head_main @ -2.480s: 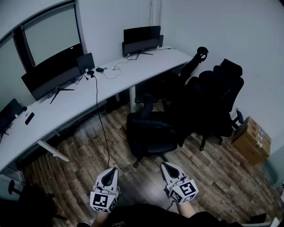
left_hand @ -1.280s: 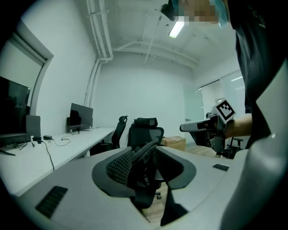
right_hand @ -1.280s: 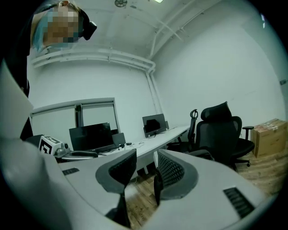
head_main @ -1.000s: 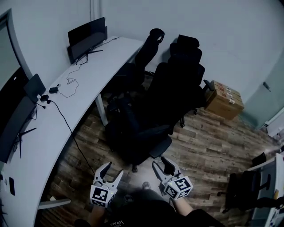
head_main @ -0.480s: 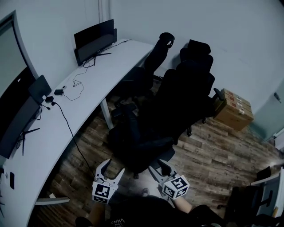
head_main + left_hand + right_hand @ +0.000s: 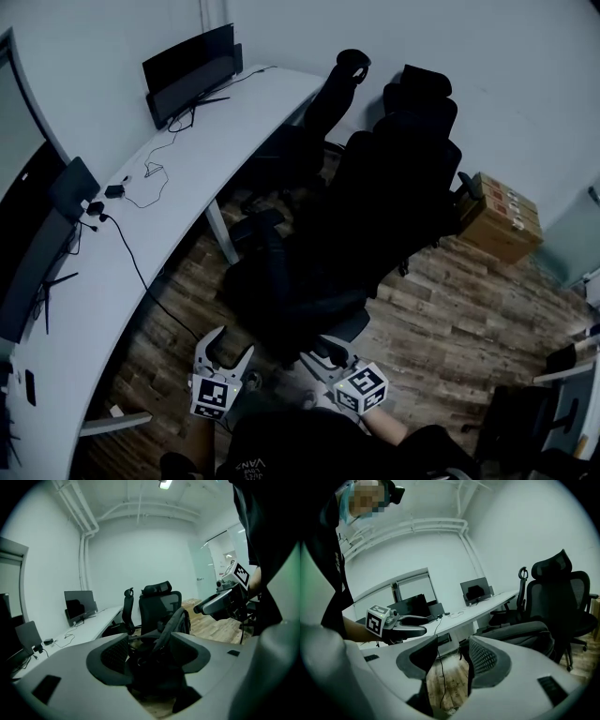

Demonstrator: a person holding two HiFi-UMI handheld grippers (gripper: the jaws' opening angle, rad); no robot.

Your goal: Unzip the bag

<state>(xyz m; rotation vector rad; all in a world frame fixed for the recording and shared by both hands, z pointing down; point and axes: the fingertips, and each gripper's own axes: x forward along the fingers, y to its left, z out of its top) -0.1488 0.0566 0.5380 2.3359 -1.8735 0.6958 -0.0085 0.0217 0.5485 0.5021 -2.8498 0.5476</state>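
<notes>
Our left gripper (image 6: 229, 347) and right gripper (image 6: 324, 351) have just been opening; both sets of jaws stand wide with nothing between them. The dark backpack (image 6: 520, 632) lies on the office chair's (image 6: 398, 187) seat. We should find the zip pull first, then steady the fabric beside it.

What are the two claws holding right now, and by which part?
Nothing. The left claw and the right claw have just been opening, and both are empty.

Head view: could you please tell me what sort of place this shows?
Probably an office: a long white desk carrying a monitor, with black swivel chairs on a wood-plank floor.
</notes>
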